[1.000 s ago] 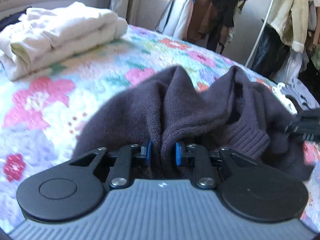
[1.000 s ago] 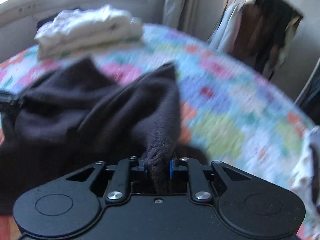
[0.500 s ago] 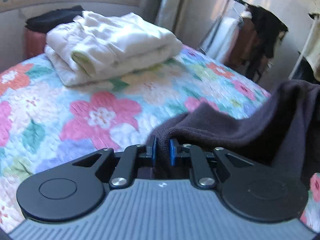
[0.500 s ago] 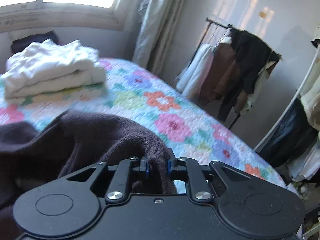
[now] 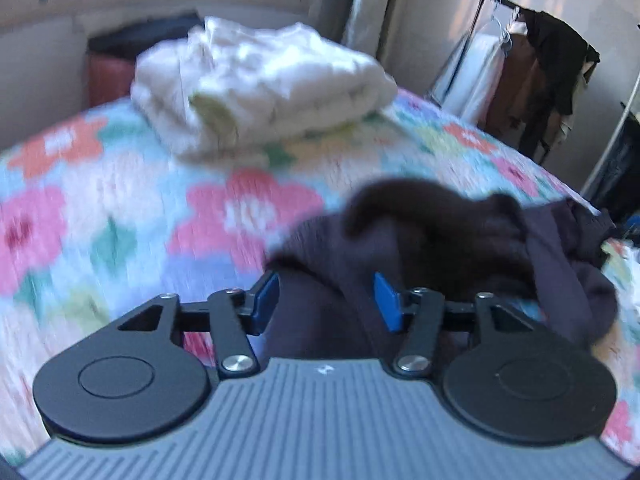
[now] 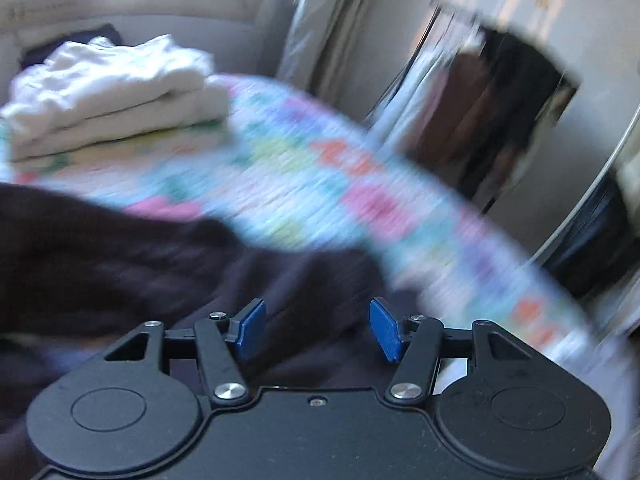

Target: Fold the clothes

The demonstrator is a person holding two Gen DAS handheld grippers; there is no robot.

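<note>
A dark purple knit garment (image 5: 440, 248) lies bunched on the flowered quilt (image 5: 120, 208). My left gripper (image 5: 327, 300) hangs just above its near edge, jaws opening, blue pads apart and not pressing the cloth that shows between them. In the right wrist view the same dark garment (image 6: 160, 264) spreads over the bed's near left part. My right gripper (image 6: 316, 330) is above it, jaws opening too, with cloth beneath the gap and no pad touching it. Both views are blurred by motion.
A folded white pile (image 5: 260, 84) sits at the far end of the bed; it appears as the white pile (image 6: 108, 92) in the right wrist view. A clothes rack (image 5: 536, 76) with hanging garments stands beyond the bed's right edge. A dark item (image 5: 144, 36) lies under the window.
Both grippers were shut on folds of the dark garment; their jaws now stand apart and the cloth has dropped onto the quilt. Both views have shifted across the bed.
</note>
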